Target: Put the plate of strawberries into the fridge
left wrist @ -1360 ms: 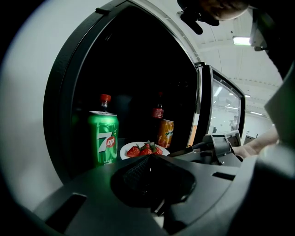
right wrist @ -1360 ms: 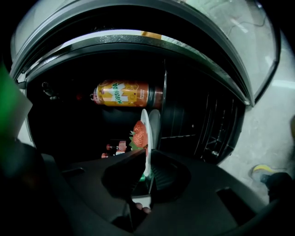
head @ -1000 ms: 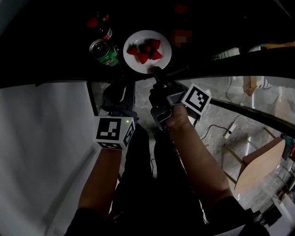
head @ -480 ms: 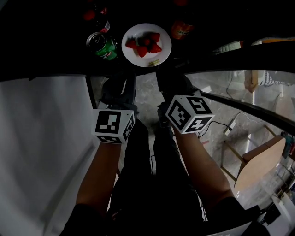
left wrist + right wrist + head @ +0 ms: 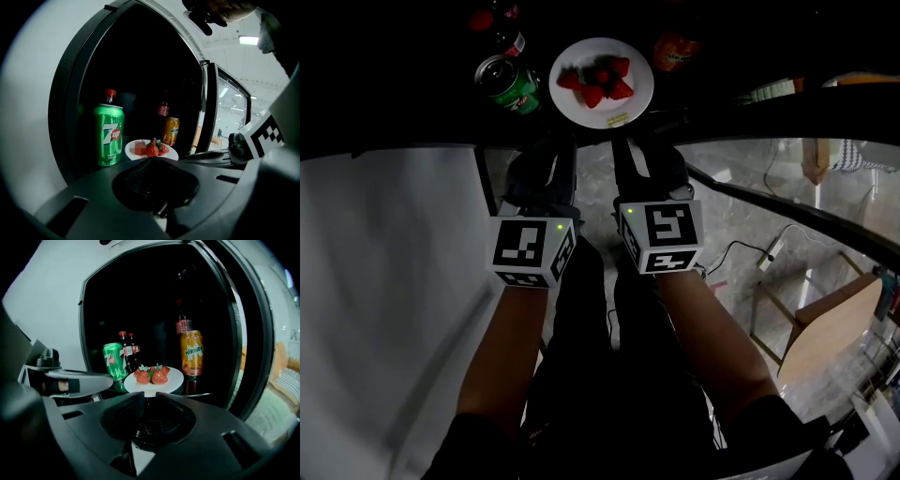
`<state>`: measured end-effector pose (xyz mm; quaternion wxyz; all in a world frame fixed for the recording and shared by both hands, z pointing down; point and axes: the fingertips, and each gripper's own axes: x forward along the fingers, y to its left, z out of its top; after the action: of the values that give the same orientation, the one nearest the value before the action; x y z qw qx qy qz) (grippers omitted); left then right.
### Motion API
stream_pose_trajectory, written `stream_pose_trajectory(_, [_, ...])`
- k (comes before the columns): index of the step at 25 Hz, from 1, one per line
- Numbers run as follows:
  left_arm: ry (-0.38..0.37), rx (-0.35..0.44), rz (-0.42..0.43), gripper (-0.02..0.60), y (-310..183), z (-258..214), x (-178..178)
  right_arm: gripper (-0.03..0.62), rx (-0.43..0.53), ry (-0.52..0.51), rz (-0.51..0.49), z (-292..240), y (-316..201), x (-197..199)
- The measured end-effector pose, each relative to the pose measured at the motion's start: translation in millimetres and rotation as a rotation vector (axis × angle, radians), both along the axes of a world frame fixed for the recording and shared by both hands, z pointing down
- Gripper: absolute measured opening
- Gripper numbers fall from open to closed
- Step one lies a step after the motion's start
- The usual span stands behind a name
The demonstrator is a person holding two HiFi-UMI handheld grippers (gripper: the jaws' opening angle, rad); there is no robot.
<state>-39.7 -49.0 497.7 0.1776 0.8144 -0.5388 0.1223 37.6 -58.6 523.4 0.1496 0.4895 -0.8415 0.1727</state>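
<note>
In the open fridge (image 5: 82, 333), the white plate (image 5: 579, 111) of strawberries (image 5: 598, 82) lies flat, with a green can (image 5: 508, 84) just beside it on our left, an orange can (image 5: 192, 353) near it on our right and dark bottles (image 5: 127, 355) behind the green can. We hold both grippers just outside the opening, and neither touches the plate. The left gripper (image 5: 151, 161) has its jaws pressed together on nothing. The right gripper (image 5: 145, 397) has its jaws a narrow slit apart, also empty, and points at the plate's near rim. We judge the plate stiff, smooth and fairly light, breakable if knocked, and its loose fruit soft and free to roll. The bare near rim is the place to pinch it, kept level. To us the placing looks done
</note>
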Motion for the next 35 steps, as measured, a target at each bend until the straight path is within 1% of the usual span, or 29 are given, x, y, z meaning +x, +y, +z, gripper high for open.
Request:
stream_pose_trajectory(4, [-0.001, -0.002, -0.005, 0.005, 1, 2, -3, 0.071, 0.011, 0.01, -0.012, 1, 1, -5])
stream_pose_trajectory(11, [-0.009, -0.011, -0.007, 0.005, -2, 6, -9, 0.071, 0.023, 0.017, 0.002, 3, -7, -10])
stream_pose_trajectory(16, [-0.012, -0.013, -0.005, 0.005, -6, 7, -12, 0.071, 0.032, 0.0, 0.014, 2, -18, -14])
stream_pose_trajectory(28, [-0.019, -0.017, -0.009, 0.005, -14, 9, -17, 0.071, 0.035, -0.006, 0.022, 3, -36, -15])
stream_pose_trajectory(35, [-0.02, -0.006, -0.012, 0.005, -17, 1, -13, 0.071, 0.064, -0.016, 0.029, -10, -35, -8])
